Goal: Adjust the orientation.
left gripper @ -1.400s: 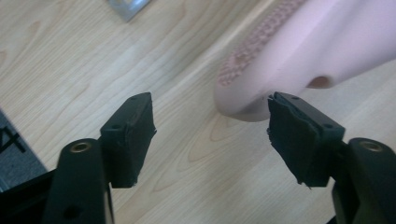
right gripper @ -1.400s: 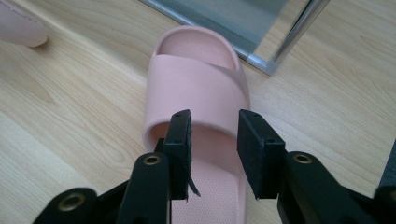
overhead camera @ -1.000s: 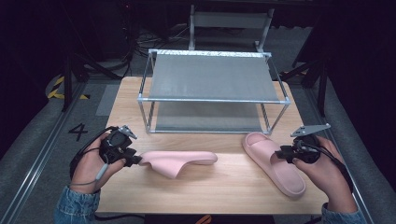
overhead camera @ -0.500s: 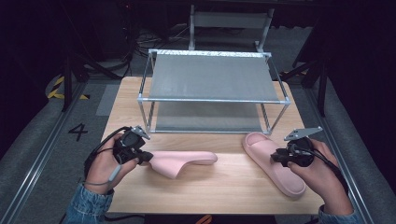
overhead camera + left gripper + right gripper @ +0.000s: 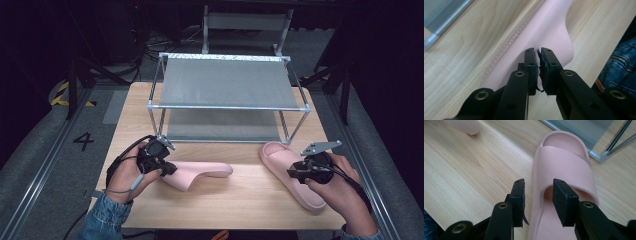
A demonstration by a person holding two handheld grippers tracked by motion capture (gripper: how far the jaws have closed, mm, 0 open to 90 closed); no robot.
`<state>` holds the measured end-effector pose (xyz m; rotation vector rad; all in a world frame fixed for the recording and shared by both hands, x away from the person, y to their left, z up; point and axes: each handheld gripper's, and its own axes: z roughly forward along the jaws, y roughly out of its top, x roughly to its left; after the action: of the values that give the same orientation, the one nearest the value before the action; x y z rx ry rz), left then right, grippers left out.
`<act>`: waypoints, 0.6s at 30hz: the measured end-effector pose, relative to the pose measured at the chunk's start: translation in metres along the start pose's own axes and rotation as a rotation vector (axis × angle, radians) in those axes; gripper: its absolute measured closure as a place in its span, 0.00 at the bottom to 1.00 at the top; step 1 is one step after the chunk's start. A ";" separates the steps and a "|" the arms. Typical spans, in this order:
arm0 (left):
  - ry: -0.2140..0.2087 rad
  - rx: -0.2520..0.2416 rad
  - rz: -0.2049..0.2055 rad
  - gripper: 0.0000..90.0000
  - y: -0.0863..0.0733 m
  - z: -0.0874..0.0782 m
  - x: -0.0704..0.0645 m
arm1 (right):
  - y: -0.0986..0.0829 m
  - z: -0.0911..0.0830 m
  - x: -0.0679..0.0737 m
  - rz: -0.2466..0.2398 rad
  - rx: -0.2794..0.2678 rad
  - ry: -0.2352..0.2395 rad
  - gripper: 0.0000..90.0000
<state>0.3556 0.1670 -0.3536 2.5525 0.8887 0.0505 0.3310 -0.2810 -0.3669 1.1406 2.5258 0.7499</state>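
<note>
**Two pink slippers, two grippers, one rack waiting**

A pink slipper lying on its side (image 5: 200, 172) sits just ahead of the left gripper (image 5: 538, 53), whose jaws are pinched nearly together over the slipper's near edge; whether any of the foam is caught between them cannot be told. The sole runs away from the jaw tips toward the table's middle, the stitched seam to one side of them.

The second slipper (image 5: 564, 170) rests upright on its sole, and the right gripper (image 5: 537, 187) straddles its side wall with jaws spread: one jaw outside on the bare wood, the other inside the foot opening under the strap. That placement looks chosen to clamp the wall, the firmest thin part the jaws can span.

Beyond both jaw pairs stands a two-shelf metal rack (image 5: 227, 80) on the wooden table (image 5: 230, 205), its shelves bare, the likely destination for the pair. The person's hands (image 5: 125, 172) come in from the near edge, a denim sleeve (image 5: 102, 217) at the left.
</note>
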 end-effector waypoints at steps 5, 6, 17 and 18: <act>0.063 -0.005 -0.001 0.90 0.003 0.002 0.003 | -0.002 0.001 0.004 -0.012 0.010 -0.003 0.70; 0.068 -0.004 -0.005 0.89 0.004 0.002 0.004 | -0.002 0.001 0.005 -0.016 0.012 -0.005 0.70; 0.092 -0.064 0.008 0.84 0.017 0.005 0.010 | -0.008 0.003 0.013 -0.040 0.041 -0.001 0.70; 0.095 -0.089 0.005 0.82 0.018 0.006 0.011 | -0.010 0.004 0.013 -0.040 0.043 -0.004 0.70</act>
<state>0.3761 0.1582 -0.3528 2.4873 0.8951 0.2097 0.3182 -0.2752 -0.3757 1.1002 2.5656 0.6856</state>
